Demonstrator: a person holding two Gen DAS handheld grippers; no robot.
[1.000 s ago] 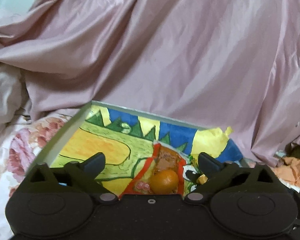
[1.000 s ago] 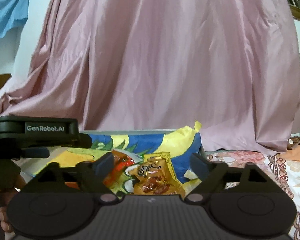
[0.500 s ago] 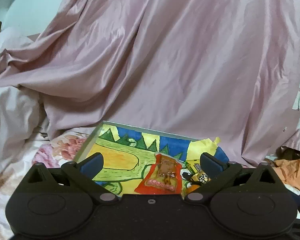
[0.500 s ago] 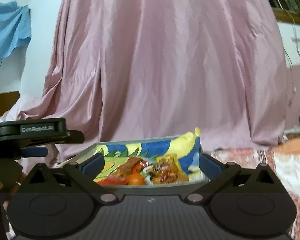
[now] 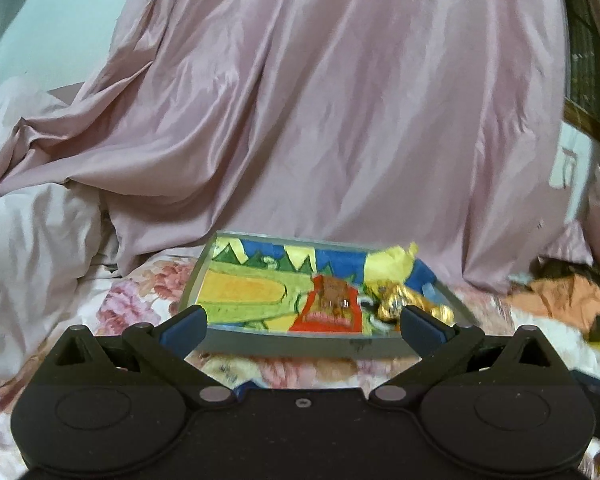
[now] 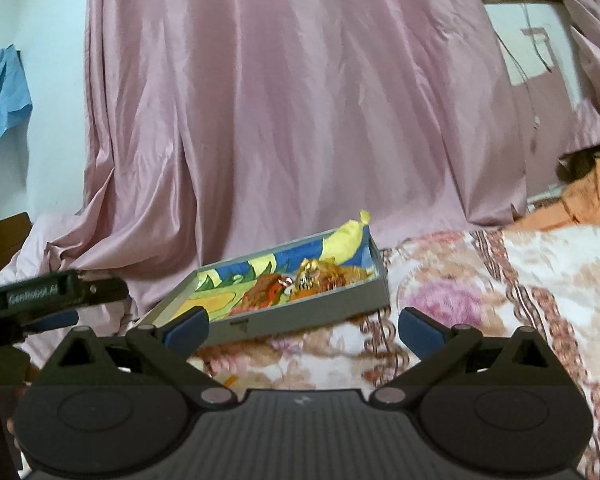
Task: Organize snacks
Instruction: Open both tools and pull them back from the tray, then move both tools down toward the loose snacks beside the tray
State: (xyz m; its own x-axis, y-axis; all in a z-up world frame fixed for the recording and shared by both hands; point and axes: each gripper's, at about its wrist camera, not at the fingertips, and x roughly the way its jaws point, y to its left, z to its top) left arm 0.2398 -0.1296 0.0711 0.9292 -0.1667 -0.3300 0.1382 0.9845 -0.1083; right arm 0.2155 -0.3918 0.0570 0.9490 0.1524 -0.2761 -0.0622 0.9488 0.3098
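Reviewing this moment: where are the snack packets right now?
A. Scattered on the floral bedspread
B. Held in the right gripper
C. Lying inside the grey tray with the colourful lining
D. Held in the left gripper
C. The red packet and gold packets lie in the tray, while the left gripper and right gripper are both open and hold nothing.

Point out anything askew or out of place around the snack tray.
The tray's yellow paper lining is crumpled and pokes above the far right corner. The snack packets are heaped at that end, leaving the other end bare. Both tongs, left and right, are open and empty.
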